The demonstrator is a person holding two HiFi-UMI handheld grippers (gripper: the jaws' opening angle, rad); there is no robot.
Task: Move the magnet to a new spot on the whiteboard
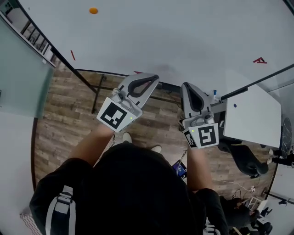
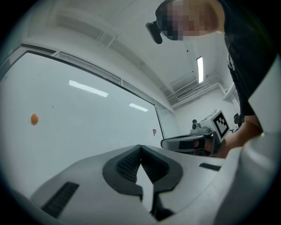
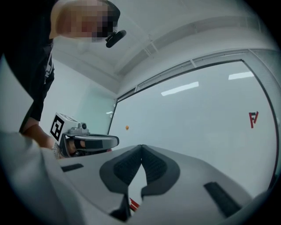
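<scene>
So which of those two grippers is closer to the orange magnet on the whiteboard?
Left. The left gripper is below and right of the orange magnet; the right gripper is even farther right. Neither touches it.

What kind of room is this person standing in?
Probably an office or meeting room: a large wall whiteboard carrying an orange magnet, a wood-look floor, and a white table beside it.

Glossy whiteboard (image 1: 183,36), wood-grain floor (image 1: 64,119)
</scene>
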